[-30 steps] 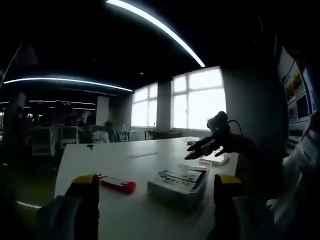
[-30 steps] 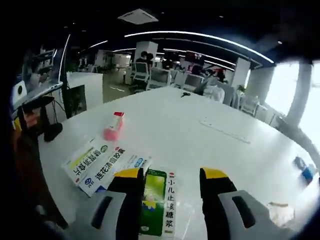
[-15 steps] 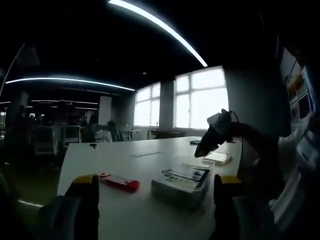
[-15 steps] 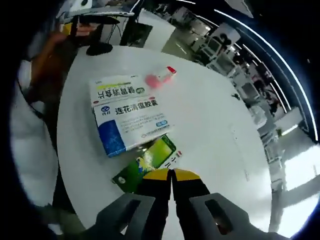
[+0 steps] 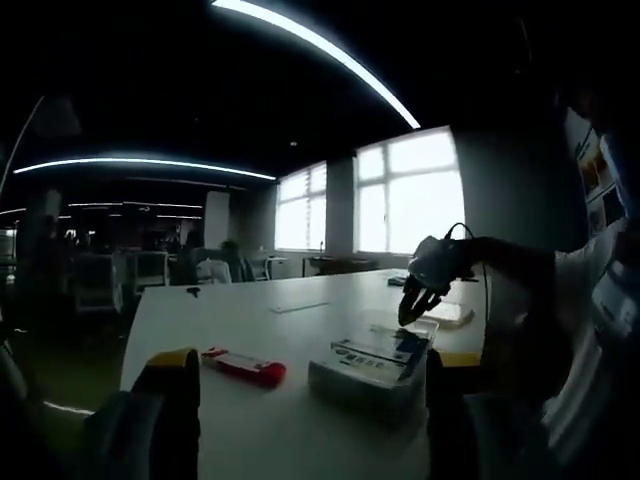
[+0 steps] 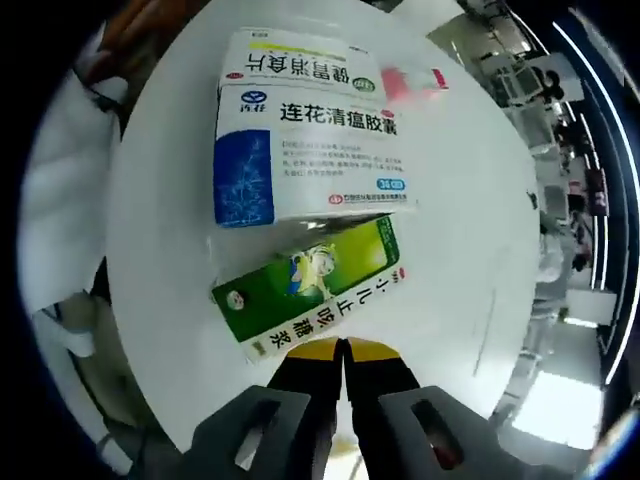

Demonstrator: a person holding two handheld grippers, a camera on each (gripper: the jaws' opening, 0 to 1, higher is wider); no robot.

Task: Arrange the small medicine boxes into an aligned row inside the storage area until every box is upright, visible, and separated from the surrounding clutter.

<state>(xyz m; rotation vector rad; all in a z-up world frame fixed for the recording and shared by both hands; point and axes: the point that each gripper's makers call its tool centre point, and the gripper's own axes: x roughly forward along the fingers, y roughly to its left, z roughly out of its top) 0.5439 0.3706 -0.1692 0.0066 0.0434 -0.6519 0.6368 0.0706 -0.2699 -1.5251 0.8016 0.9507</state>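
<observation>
Half a second on, the right gripper (image 5: 418, 290) has dropped lower over the medicine boxes (image 5: 372, 362) in the left gripper view, its tip now pointing down at them. They lie flat as a small stack on the white table (image 5: 260, 420), near a red-capped item (image 5: 245, 367). The left gripper (image 5: 305, 385) waits low at the table edge, jaws spread wide and empty, apparently kept clear.

Right gripper view: the camera has swung to look almost straight down. Its jaws are pressed together, holding nothing, just short of the green box (image 6: 310, 287). That box lies flat against the blue-and-white box (image 6: 312, 152), with a yellow-striped box (image 6: 300, 68) beyond, none upright yet.
</observation>
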